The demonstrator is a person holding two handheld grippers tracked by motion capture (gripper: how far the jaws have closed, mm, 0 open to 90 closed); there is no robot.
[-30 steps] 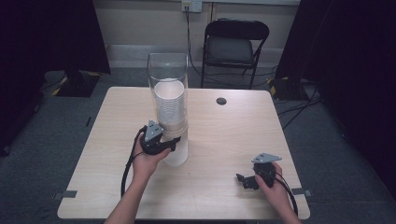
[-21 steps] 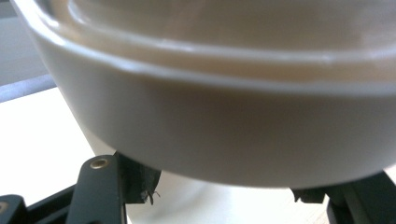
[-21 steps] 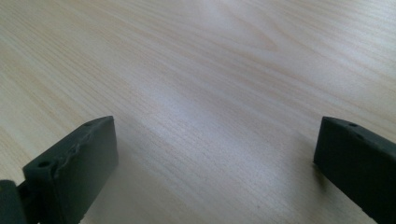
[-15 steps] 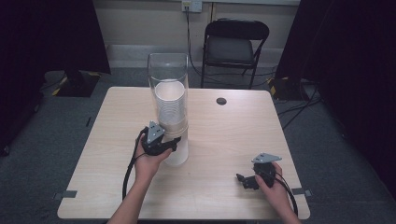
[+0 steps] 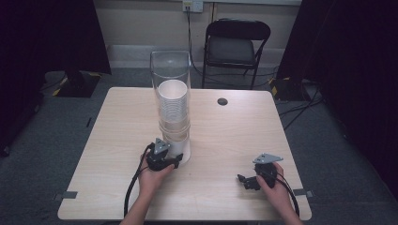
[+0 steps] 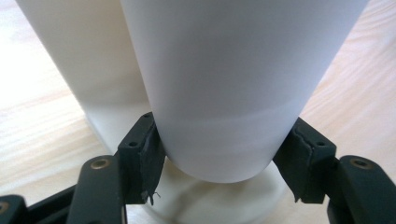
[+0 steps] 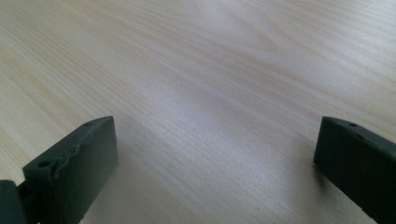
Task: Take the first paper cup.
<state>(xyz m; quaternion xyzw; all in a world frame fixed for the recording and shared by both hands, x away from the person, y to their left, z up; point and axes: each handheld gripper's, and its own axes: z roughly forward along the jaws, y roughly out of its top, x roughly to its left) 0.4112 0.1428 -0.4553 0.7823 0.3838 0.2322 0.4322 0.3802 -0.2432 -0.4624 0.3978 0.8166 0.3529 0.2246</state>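
A tall clear tube (image 5: 170, 70) stands at mid-table with a stack of white paper cups (image 5: 172, 105) inside it. Below the tube's open foot a white cup (image 5: 182, 151) hangs out. My left gripper (image 5: 174, 161) is shut on that cup. In the left gripper view the cup (image 6: 224, 84) sits between both black pads (image 6: 144, 154), which press its sides near its base. Just above the wooden table (image 5: 117, 117), near the front right, my right gripper (image 5: 245, 180) is held open. Its jaws (image 7: 215, 154) stand wide with bare wood between them.
A small black round disc (image 5: 222, 101) lies on the table behind and right of the tube. A black folding chair (image 5: 237, 42) stands beyond the far edge. Grey tape marks (image 5: 69, 195) sit at the front corners. Cables trail from both grippers.
My left hand and gripper have sunk toward the tabletop with the white cup still in the jaws. The right gripper has stayed put.
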